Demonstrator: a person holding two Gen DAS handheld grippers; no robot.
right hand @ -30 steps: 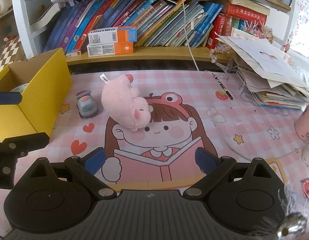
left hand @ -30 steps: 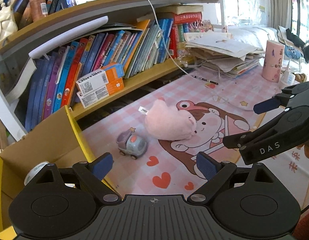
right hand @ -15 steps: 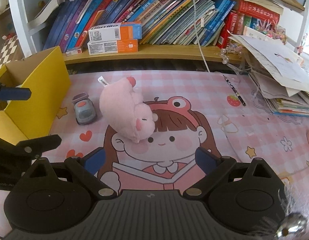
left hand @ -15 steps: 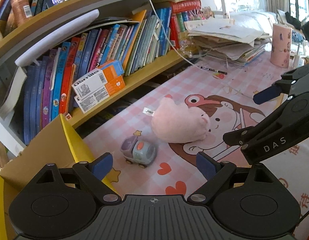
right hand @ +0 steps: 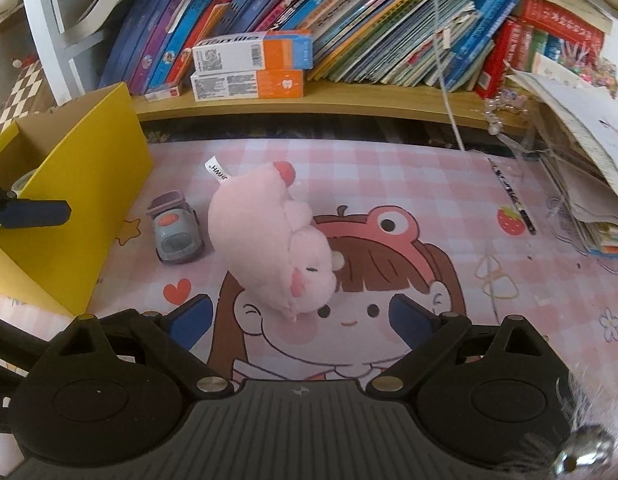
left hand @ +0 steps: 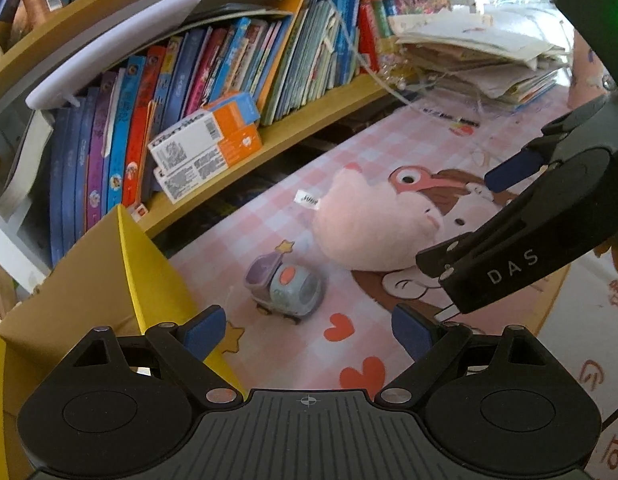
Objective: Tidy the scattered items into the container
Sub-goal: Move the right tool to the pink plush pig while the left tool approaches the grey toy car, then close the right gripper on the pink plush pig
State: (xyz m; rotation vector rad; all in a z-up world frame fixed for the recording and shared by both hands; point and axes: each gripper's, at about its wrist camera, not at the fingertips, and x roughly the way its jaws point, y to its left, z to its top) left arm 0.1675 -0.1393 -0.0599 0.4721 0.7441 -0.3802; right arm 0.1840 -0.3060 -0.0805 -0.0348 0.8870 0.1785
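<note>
A pink plush toy (right hand: pixel 269 240) lies on its side on the pink checked mat (right hand: pixel 409 184) that covers the bench, its white label pointing toward the bookshelf (right hand: pixel 349 100). Just beside it, toward the container, a small grey and purple toy car (right hand: pixel 175 234) stands on its wheels, near the plush but apart from it. The yellow cardboard box (right hand: pixel 69 208) stands open at the mat's left end, close to the car. The right gripper (right hand: pixel 301 316) is held above the mat with its jaws wide and closing slightly; the lower end of the plush lies between its blue pads in that view, and the pads do not press on it. The left gripper (left hand: pixel 309 330) hangs open and empty, with the toy car ahead of its fingers and the box wall by its left finger. In the left wrist view the right gripper reaches in from the right, next to the plush. A black pen (right hand: pixel 513 196) lies farther right on the mat, near a stack of papers (right hand: pixel 589 168).
</note>
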